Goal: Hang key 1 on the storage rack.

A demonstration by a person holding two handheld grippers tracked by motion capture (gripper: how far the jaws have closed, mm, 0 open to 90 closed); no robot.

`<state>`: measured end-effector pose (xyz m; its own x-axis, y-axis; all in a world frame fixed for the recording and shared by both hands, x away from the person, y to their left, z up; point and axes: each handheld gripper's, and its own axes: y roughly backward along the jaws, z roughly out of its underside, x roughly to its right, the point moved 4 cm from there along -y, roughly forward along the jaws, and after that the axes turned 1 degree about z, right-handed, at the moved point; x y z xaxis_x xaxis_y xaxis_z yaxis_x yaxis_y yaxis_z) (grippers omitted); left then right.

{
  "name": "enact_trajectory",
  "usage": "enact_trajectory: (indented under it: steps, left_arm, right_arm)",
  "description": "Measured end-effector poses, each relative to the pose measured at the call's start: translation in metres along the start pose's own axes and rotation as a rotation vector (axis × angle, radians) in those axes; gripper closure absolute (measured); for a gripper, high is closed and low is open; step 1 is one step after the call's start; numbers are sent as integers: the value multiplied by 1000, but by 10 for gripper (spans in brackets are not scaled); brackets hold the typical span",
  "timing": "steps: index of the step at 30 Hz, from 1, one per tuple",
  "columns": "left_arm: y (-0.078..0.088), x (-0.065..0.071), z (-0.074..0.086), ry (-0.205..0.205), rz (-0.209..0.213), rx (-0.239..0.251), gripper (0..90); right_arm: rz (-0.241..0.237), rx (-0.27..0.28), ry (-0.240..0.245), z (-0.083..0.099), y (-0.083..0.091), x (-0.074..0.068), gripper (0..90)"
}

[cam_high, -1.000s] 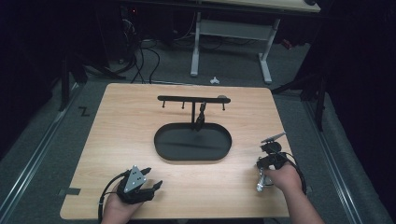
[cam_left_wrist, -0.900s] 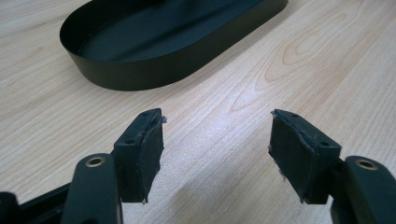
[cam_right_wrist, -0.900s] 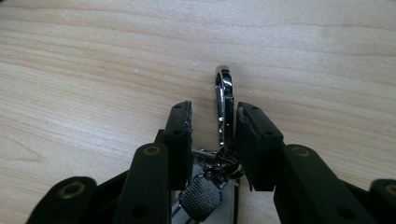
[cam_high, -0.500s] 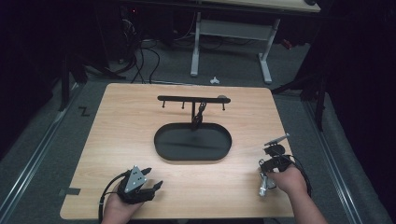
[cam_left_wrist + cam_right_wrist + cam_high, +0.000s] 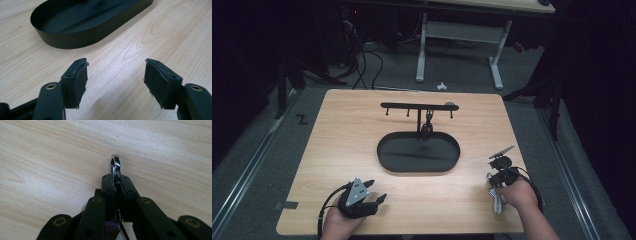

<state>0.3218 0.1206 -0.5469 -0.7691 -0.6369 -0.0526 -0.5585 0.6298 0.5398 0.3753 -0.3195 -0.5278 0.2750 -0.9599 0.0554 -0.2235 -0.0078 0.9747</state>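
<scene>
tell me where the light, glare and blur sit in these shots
High view: the wooden table is lit, the room around it nearly black. Left gripper view: soft glare on the wood, the black tray fairly sharp, the open left gripper a little soft. Right gripper view: a bright glint on the shiny metal clip clamped in the right gripper.

A dim lab is showing itself: tangled black cables (image 5: 362, 65) are trailing behind the pale wooden table (image 5: 342, 135), beside a white-legged metal workbench (image 5: 462, 40).
</scene>
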Motion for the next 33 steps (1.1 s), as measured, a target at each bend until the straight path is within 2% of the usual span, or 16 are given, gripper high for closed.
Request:
enact_trajectory:
  steps: [3, 9, 11, 23, 33]
  left_arm:
    - [0, -1, 0, 2, 0, 2, 353]
    - [2, -1, -1, 6, -3, 11, 353]
    - [2, -1, -1, 9, 0, 12, 353]
    - [1, 0, -1, 8, -1, 13, 354]
    - [1, 0, -1, 10, -2, 16, 354]
  right_arm:
    - [5, -18, 4, 0, 1, 0, 843]
    - [5, -8, 23, -3, 0, -2, 844]
    - [4, -11, 24, -5, 5, -3, 845]
    - [-3, 64, 78, -21, 69, -11, 866]
    - [2, 106, 96, -30, 98, -15, 866]
